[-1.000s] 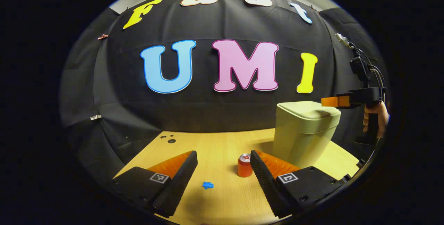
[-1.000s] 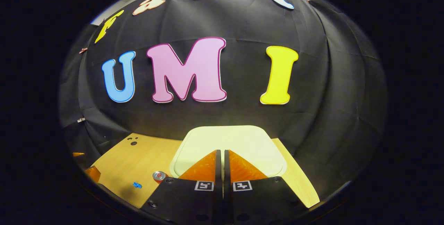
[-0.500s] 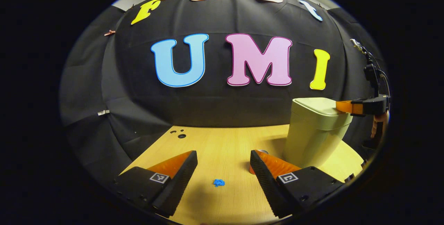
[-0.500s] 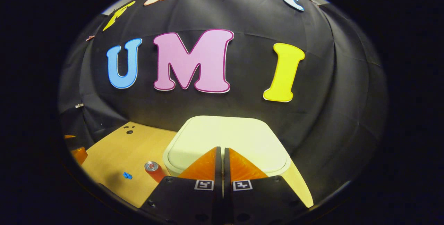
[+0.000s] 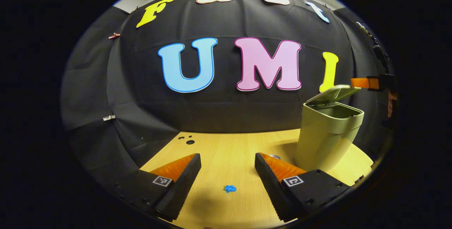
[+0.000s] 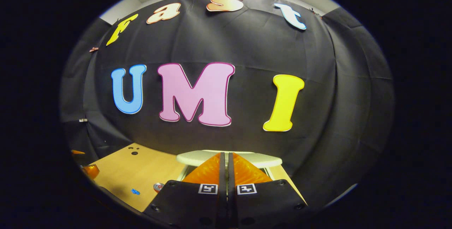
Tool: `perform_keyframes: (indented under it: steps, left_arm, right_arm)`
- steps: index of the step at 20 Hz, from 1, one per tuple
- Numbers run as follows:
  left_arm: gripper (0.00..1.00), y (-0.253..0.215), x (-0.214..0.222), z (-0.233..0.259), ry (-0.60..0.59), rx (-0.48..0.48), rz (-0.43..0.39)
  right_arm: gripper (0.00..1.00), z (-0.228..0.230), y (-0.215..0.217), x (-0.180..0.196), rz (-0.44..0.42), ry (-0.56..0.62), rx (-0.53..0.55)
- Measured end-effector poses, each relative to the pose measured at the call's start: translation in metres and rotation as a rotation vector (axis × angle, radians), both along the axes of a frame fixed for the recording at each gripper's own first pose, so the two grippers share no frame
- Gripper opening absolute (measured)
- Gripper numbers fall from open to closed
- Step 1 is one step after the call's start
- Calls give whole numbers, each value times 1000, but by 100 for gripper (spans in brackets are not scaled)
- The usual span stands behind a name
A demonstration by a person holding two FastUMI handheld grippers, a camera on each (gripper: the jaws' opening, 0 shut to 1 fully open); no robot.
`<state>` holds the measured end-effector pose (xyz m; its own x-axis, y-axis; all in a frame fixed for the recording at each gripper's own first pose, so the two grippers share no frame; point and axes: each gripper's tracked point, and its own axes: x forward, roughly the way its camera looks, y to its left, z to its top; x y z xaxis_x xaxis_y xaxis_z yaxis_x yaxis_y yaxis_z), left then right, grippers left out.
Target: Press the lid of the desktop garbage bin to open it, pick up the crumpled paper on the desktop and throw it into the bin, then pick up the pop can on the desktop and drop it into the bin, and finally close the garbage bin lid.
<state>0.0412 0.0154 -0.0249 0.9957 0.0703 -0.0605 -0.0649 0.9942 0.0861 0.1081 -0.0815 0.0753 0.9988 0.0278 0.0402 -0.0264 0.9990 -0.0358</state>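
While the pale green plastic bin point(image 5: 326, 140) stood with its lid point(image 5: 333, 94) tilted up, the right gripper point(image 6: 224, 158), fingers together, hovered above; the spread-wide left gripper point(image 5: 227, 167) should descend squarely over the small blue crumpled paper point(image 5: 230, 188) between its fingers.

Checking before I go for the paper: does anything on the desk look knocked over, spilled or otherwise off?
Nothing stands out. The pale green plastic bin stands upright on the wooden desk, lid tilted partly open. The small blue crumpled paper lies between the open left tool fingers. The pop can is mostly hidden.
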Motion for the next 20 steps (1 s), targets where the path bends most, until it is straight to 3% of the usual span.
perform_keyframes:
  steps: [5,14,17,20]
  left_arm:
    - [98,11,0,-10,6,-30,9]
    - [98,29,11,-53,62,-43,-5]
    - [98,29,23,-74,122,-46,-5]
    - [98,23,37,-99,184,-74,-23]
  right_arm:
    - [5,8,10,-23,15,-9,1]
    - [5,-41,28,-52,39,111,50]
    - [20,-47,29,-57,40,129,67]
    - [24,-56,28,-62,37,139,54]
